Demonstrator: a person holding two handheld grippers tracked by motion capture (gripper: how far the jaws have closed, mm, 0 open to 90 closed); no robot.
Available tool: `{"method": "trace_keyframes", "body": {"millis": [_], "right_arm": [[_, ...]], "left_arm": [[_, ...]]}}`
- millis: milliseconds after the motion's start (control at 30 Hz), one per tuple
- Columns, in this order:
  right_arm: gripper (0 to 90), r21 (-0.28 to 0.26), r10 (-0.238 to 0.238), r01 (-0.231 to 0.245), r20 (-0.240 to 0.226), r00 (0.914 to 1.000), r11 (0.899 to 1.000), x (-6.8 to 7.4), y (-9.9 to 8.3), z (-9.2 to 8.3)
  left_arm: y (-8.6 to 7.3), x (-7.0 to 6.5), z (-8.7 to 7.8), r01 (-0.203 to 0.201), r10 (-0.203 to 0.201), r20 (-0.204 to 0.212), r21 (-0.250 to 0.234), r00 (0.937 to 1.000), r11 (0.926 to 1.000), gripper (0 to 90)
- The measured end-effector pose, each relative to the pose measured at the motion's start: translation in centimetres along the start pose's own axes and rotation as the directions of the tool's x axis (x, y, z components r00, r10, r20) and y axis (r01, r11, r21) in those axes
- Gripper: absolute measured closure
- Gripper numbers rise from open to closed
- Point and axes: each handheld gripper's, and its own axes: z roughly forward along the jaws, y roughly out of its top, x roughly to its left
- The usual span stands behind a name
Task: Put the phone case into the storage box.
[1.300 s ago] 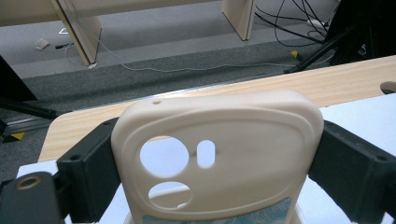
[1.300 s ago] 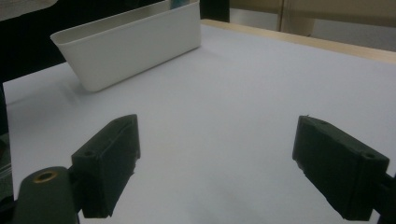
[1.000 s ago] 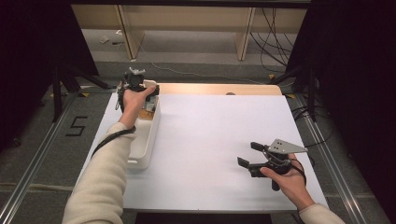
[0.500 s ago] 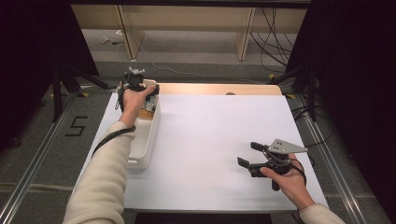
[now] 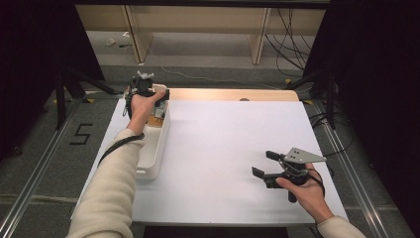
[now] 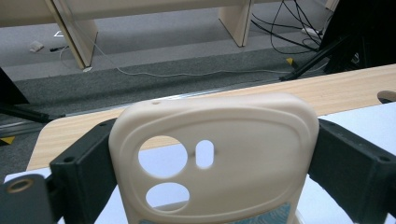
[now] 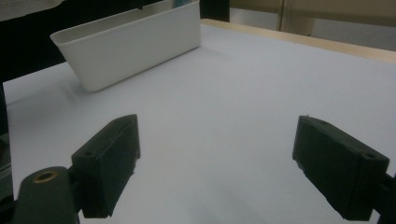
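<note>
One phone case (image 6: 219, 154), one white bin (image 5: 157, 144)

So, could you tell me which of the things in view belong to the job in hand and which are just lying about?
In the job:
- cream phone case, clamped in the left gripper
- white bin, under that gripper
- right gripper, open, nothing between its jaws

Lying about:
- cables on the floor
- wooden shelf legs

Grey carpeted floor (image 5: 208, 69), pale wooden shelf legs (image 5: 258, 34), black cables (image 5: 292, 34), dark curtains (image 5: 376, 74)
</note>
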Motion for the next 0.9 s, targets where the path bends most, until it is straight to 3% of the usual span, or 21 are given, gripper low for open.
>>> {"method": "trace_keyframes", "body": {"millis": [400, 900], "right_arm": [[15.9, 0.0, 0.0, 0.0, -0.001, 1.0, 1.0, 0.0, 0.0, 0.0], [15.9, -0.001, 0.001, -0.001, 0.001, 1.0, 1.0, 0.0, 0.0, 0.0]], "left_arm": [[0.1, -0.1, 0.2, 0.002, -0.002, -0.001, -0.003, 1.0, 1.0, 0.6], [1.1, -0.4, -0.3, -0.008, 0.008, 0.0, -0.039, 1.0, 0.9992, 0.0]]}}
